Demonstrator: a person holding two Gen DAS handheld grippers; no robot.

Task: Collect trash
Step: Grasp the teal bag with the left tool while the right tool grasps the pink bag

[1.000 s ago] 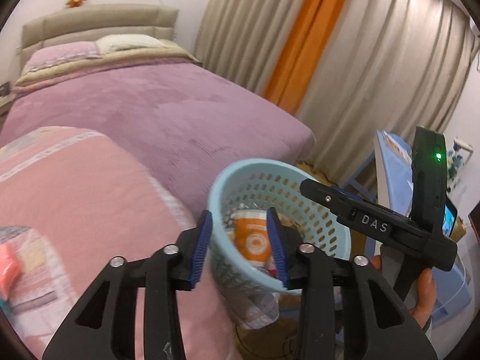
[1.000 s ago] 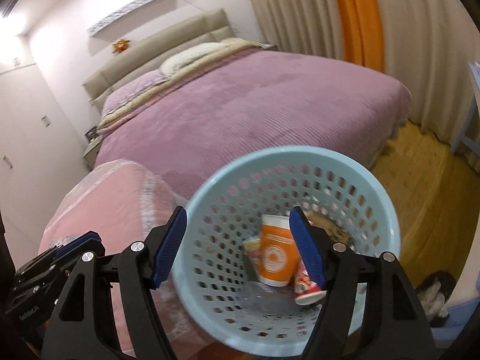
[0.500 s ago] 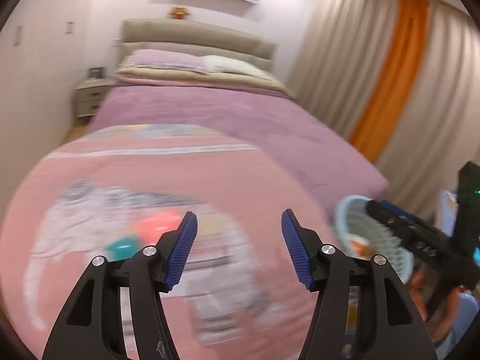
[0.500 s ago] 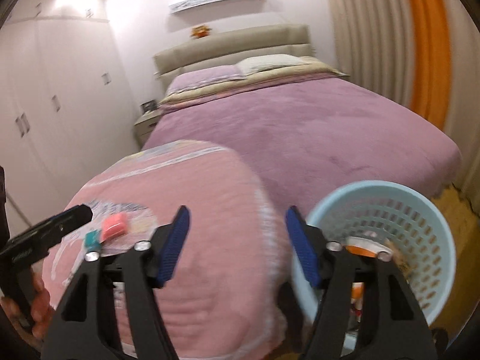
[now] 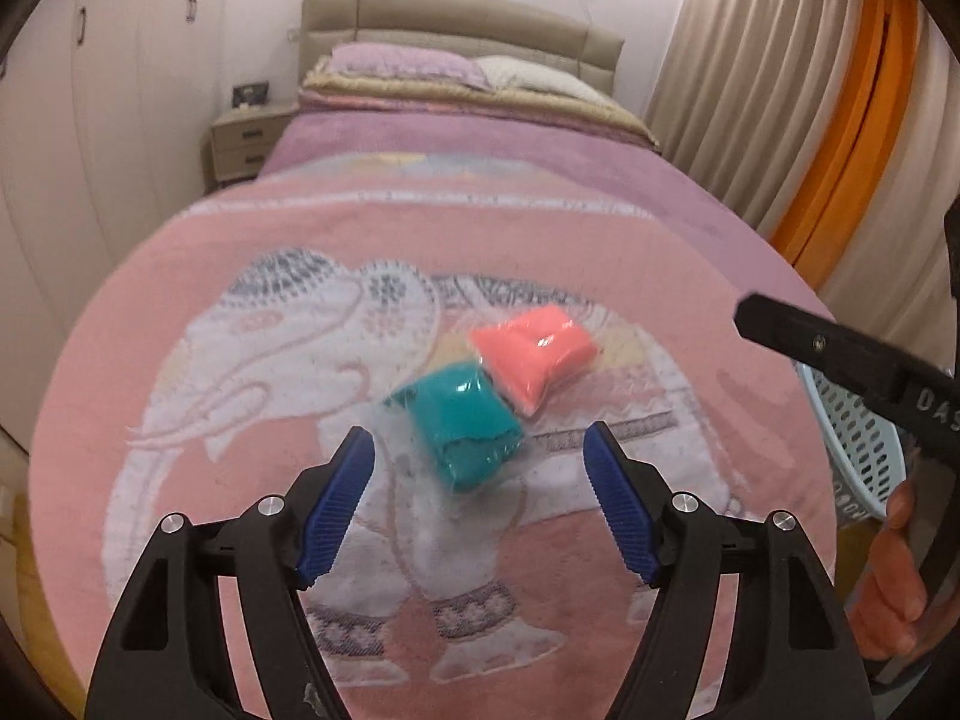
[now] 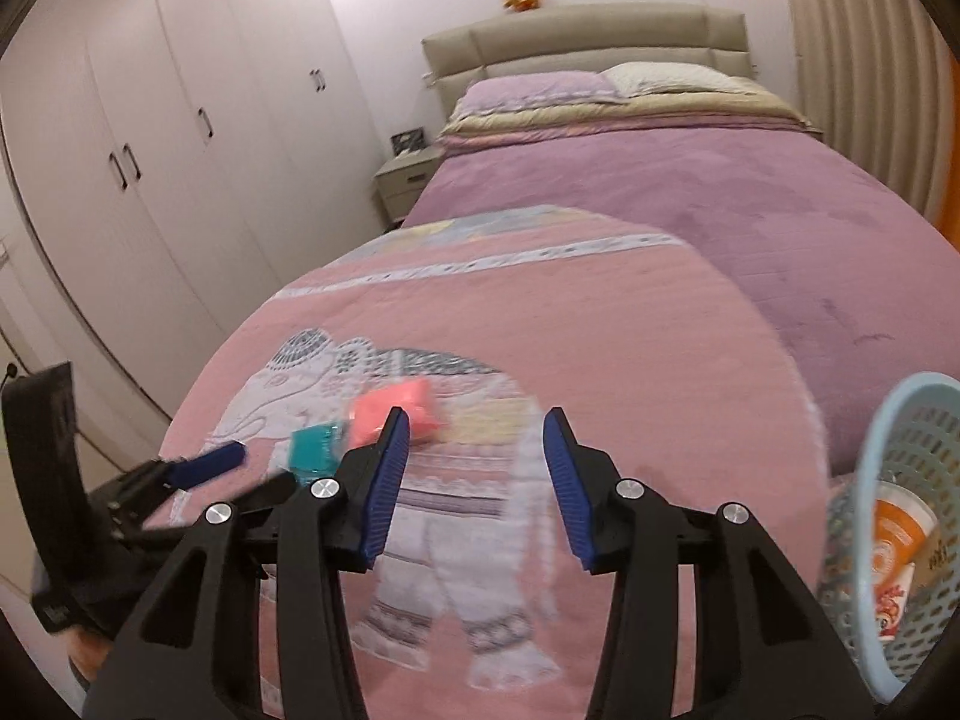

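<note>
The left gripper has its blue-padded jaws spread wide apart with nothing between them. It hovers just above a teal packet that lies on a pink blanket with a white elephant pattern. Touching the teal packet's far corner is a coral-pink packet, also flat on the blanket; both look wrapped in clear plastic.

The right gripper likewise holds its jaws wide apart and empty, above the same blanket. In its view the coral-pink packet sits partly behind its left finger, and the teal packet lies further left, close to the left gripper's blue pad.

At the right edge of both views stands a light blue perforated basket, beside the foot of the bed. Inside it rests an orange paper cup and another printed cup or wrapper lower down, too cut off to identify.

The blanket covers the foot of a bed with a purple bedspread, pillows and a beige padded headboard. White wardrobe doors line the left wall, a small nightstand stands beside the bed, and beige and orange curtains hang on the right.
</note>
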